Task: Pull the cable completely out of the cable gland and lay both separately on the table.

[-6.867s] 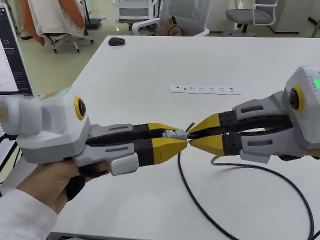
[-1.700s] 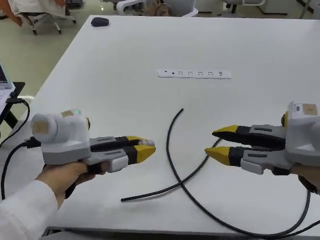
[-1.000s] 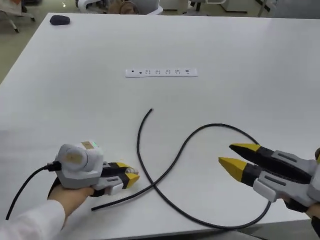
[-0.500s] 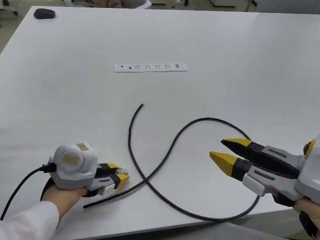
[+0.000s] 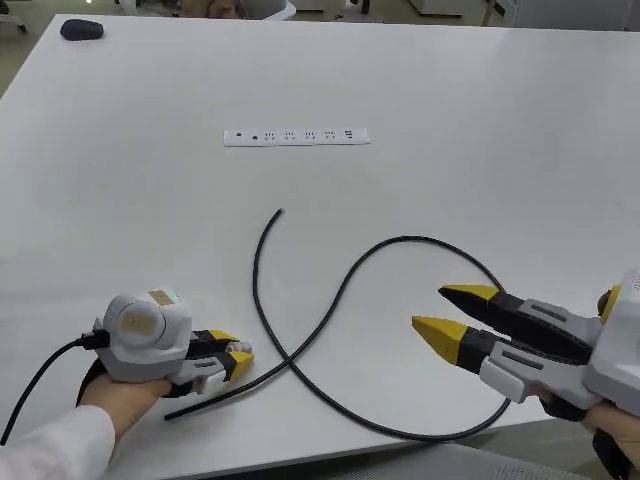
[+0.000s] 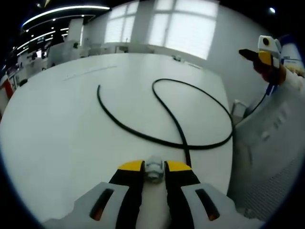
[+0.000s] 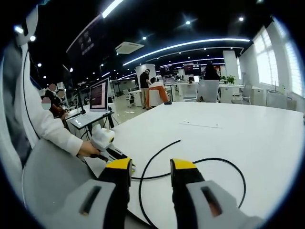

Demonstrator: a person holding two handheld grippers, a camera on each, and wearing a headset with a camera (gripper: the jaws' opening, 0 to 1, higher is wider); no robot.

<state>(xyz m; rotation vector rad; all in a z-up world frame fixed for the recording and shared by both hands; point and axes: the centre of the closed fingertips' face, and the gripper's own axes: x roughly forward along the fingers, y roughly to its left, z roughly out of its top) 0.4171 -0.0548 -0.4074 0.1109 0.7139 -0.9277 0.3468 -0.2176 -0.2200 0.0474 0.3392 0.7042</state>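
Observation:
A long black cable (image 5: 335, 300) lies loose on the white table (image 5: 480, 130), looped and crossing itself near the front edge. Its bare end (image 5: 278, 212) points toward the table's middle. My left gripper (image 5: 240, 352) rests low at the front left, shut on the small pale cable gland (image 5: 241, 350), apart from the cable. The left gripper view has the gland (image 6: 154, 168) pinched between the yellow tips, with the cable (image 6: 167, 107) lying ahead of it. My right gripper (image 5: 430, 310) hovers open at the front right, above the cable's loop, with nothing between its jaws (image 7: 151, 164).
A white power strip (image 5: 296, 136) lies across the middle of the table. A dark mouse (image 5: 80, 29) sits at the far left corner. The left gripper's own black cord (image 5: 40, 375) trails off the front left edge. Desks, monitors and people stand beyond the table.
The cable has come out of the gland and the right gripper has let it go. The left gripper has sunk to the front left with the gland; over the last half second little moved.

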